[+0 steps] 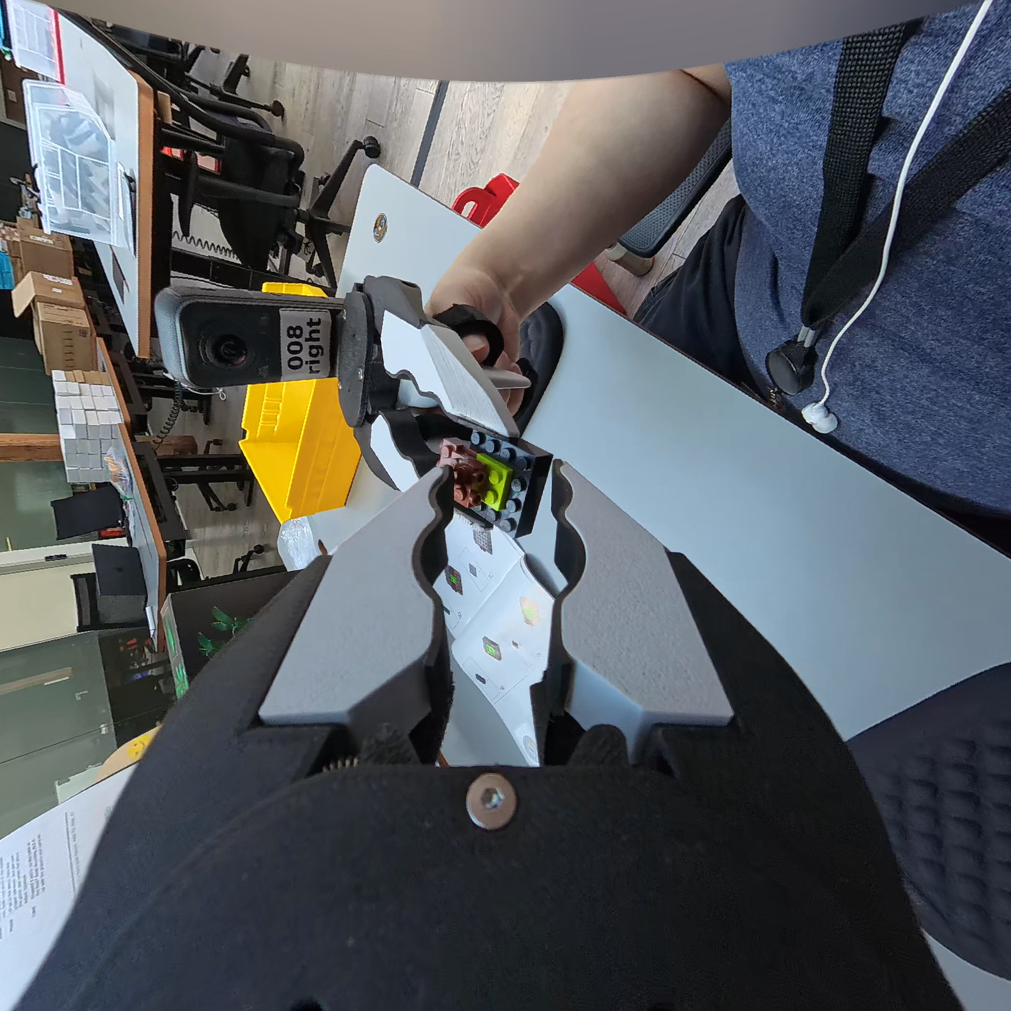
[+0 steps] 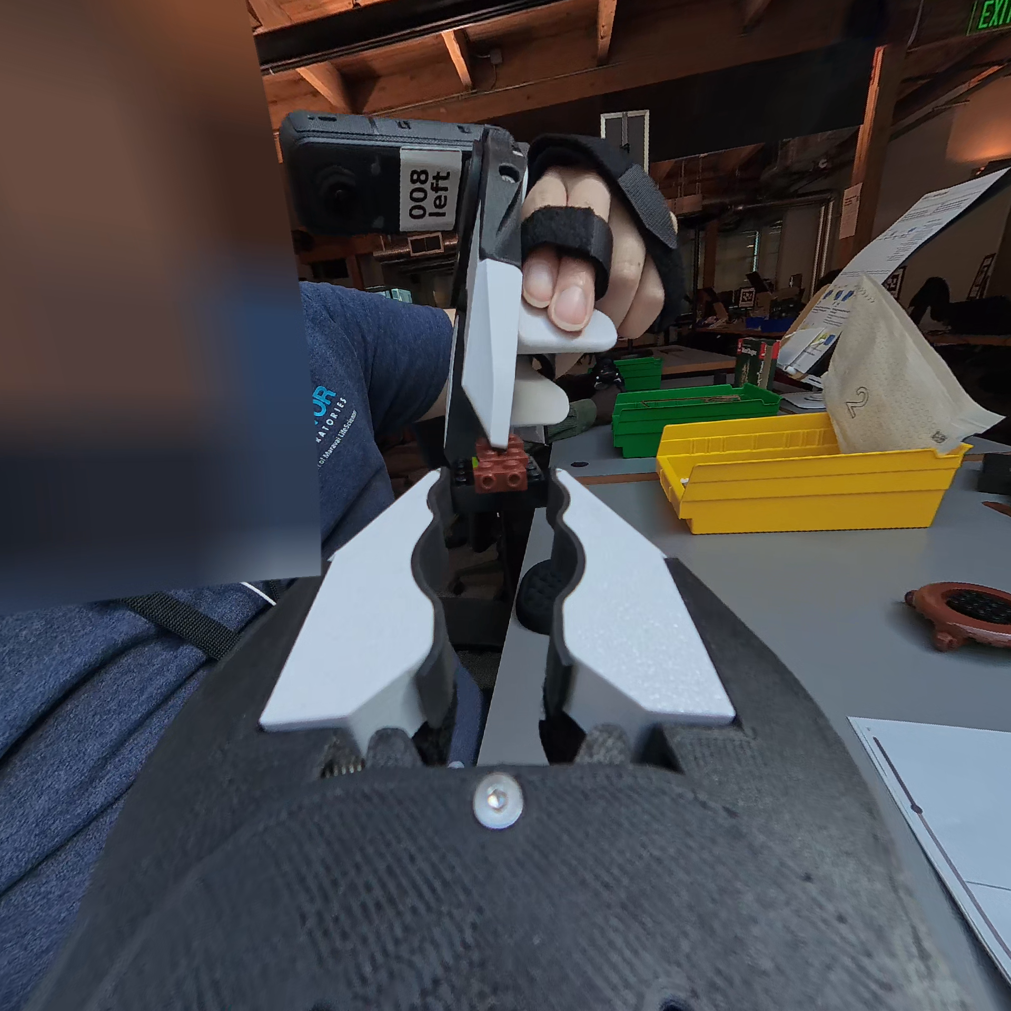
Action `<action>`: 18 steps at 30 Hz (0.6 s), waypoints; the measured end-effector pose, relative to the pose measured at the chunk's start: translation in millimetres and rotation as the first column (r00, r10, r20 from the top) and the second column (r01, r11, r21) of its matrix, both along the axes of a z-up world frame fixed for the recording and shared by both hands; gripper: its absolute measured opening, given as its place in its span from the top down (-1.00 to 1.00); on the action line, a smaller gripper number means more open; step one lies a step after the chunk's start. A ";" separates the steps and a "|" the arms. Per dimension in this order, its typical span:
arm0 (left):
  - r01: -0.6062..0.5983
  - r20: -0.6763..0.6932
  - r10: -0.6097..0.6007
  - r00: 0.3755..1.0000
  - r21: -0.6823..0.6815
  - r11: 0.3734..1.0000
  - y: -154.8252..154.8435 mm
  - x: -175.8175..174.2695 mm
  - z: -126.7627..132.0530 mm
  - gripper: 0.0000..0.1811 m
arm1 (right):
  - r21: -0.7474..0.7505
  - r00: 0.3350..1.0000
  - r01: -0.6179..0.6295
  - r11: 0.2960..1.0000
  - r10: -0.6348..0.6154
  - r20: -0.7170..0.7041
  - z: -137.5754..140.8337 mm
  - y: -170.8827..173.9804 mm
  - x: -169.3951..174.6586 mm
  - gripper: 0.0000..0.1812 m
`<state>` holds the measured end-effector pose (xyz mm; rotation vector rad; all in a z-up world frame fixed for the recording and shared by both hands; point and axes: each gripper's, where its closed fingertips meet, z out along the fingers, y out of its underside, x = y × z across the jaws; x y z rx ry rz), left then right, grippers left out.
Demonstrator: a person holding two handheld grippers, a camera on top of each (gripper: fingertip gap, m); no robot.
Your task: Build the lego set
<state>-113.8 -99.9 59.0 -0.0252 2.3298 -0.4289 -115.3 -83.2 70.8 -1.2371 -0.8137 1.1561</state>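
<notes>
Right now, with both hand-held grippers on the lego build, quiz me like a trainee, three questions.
1. True or false: the lego build rests on the table.
2. Which brick sits beside the brown bricks on the dark plate? A white, B lime green, C blue.
3. Fill in: the bin in front of the green bins is ____.
Key: 1 false, the left hand-held gripper and right hand-held gripper hold it up; 2 B; 3 yellow.
</notes>
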 end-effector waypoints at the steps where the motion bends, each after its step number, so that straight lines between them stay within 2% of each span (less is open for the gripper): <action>1: -0.002 -0.011 0.002 1.000 0.001 1.000 0.4 -1.2 -0.8 0.63 | -0.003 1.000 -0.005 1.000 0.005 0.003 -0.9 -0.2 -1.3 0.64; 7: 0.001 -0.003 -0.001 1.000 0.004 1.000 -1.3 -3.6 0.1 0.66 | -0.013 0.999 -0.029 1.000 0.028 -0.015 0.1 -1.2 -1.9 0.64; 18: -0.029 0.037 0.029 0.999 -0.014 0.999 0.4 0.3 5.4 0.68 | 0.016 0.999 0.017 1.000 -0.016 -0.028 4.6 3.3 4.7 0.64</action>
